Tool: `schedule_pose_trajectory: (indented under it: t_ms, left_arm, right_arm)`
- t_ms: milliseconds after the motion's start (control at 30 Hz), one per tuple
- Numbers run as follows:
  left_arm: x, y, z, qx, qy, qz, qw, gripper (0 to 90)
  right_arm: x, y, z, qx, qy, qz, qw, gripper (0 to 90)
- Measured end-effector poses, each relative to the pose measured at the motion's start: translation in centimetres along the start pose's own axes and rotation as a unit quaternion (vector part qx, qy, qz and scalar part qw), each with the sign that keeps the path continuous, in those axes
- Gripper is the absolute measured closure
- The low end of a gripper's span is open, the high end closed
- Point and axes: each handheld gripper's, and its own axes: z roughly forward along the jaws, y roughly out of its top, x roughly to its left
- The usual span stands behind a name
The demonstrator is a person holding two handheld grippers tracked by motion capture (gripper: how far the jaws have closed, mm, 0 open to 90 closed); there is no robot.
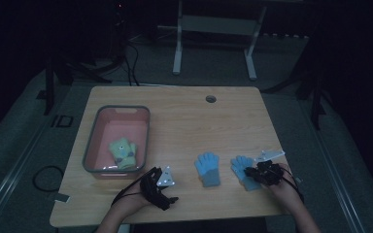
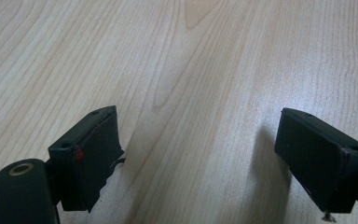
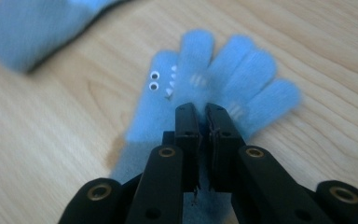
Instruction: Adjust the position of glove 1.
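Two light blue knitted gloves lie on the wooden table [image 1: 184, 121] near its front right. In the high view my right gripper [image 1: 252, 174] rests on the right-hand glove [image 1: 241, 167]; the other glove [image 1: 207, 167] lies free to its left. The right gripper view shows the right gripper [image 3: 203, 112] with its jaws pressed together on the palm of the blue glove [image 3: 223, 70], which has googly eyes and spread fingers. The second blue glove [image 3: 32, 28] lies at the top left. My left gripper [image 1: 165, 187] sits near the front edge, and the left gripper [image 2: 200, 140] stands open over bare wood.
A pink bin with a grey rim [image 1: 91, 141] stands at the table's left and holds a yellow-green glove [image 1: 123, 153]. A cable hole [image 1: 211, 99] sits near the far edge. Table legs [image 1: 177, 53] and cables stand on the floor beyond.
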Motion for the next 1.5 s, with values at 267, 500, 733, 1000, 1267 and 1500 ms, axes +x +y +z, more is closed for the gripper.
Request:
schedule_pose_trajectory:
  t_ms: [267,500,733,1000,1267,1500]
  left_arm:
    - [0.0,0.0,-0.1,0.001,-0.001,0.001,1.0,14.5]
    - [-0.1,0.0,-0.1,0.002,0.0,0.004,1.0,14.5]
    - [-0.1,0.0,0.0,0.001,-0.001,0.005,1.0,14.5]
    - [-0.1,0.0,0.0,0.0,-0.002,0.005,1.0,14.5]
    - [-0.1,0.0,-0.1,0.001,-0.005,0.006,1.0,14.5]
    - [-0.1,0.0,0.0,0.001,-0.005,0.007,1.0,14.5]
  right_arm:
    - [1.1,2.3,-3.1,-0.05,-0.057,0.086,0.9934,85.2]
    - [2.4,3.1,-3.7,-0.048,-0.115,0.107,0.9864,85.3]
    - [2.5,2.4,-2.1,-0.035,-0.104,0.132,0.9851,85.0]
    - [1.5,1.7,0.6,-0.005,-0.088,0.13,0.9876,81.0]
    - [0.9,1.5,0.6,-0.004,-0.069,0.112,0.9913,70.8]
    - [-0.3,1.4,-0.5,-0.023,-0.011,0.067,0.9974,64.9]
